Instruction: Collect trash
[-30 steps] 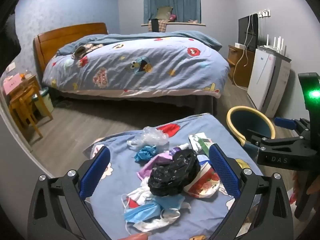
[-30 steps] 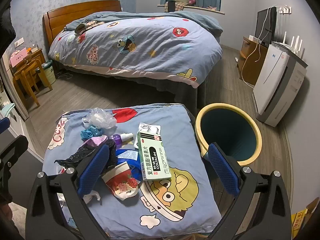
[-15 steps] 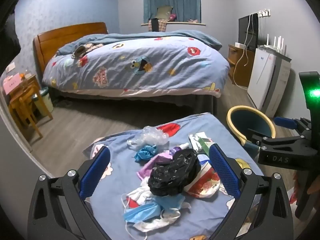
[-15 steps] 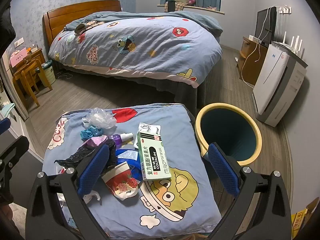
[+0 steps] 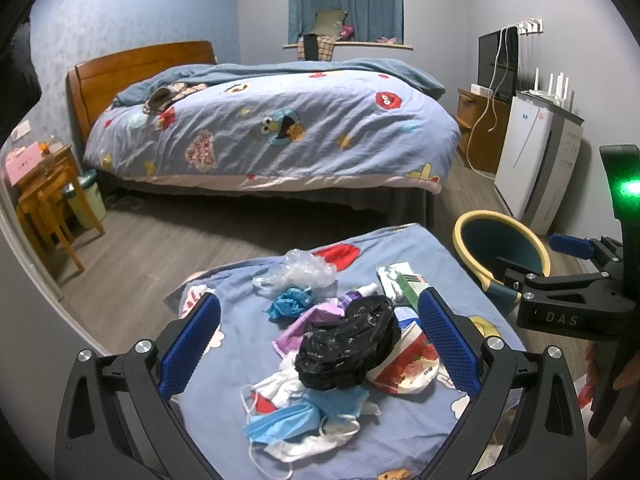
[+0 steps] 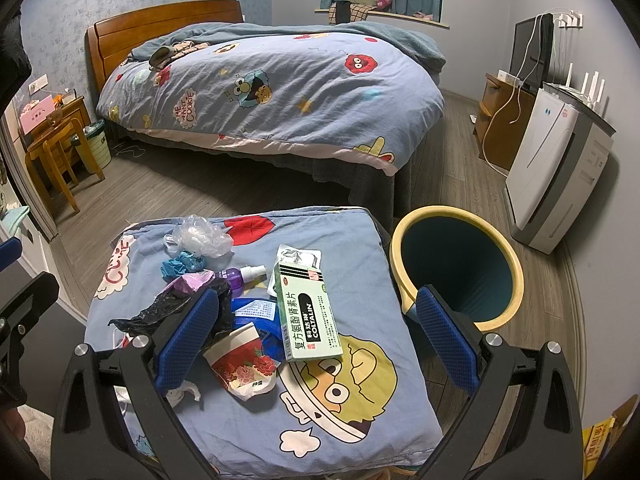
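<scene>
Left gripper (image 5: 318,338) spread wide, black bag (image 5: 348,350) amid masks (image 5: 296,412), bin (image 5: 502,244) beside

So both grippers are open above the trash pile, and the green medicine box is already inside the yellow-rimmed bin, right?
Not quite. The green medicine box still lies on the blue cartoon cloth, beside the yellow-rimmed bin, as the right wrist view shows. Both grippers, left and right, are open.

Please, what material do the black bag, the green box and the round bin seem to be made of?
Black bag: thin glossy plastic film, by its crinkles and highlights. Green box: printed cardboard, by flat faces and sharp edges. Round bin: probably hard matte plastic, by its smooth yellow rim and ribbed inner wall.
</scene>
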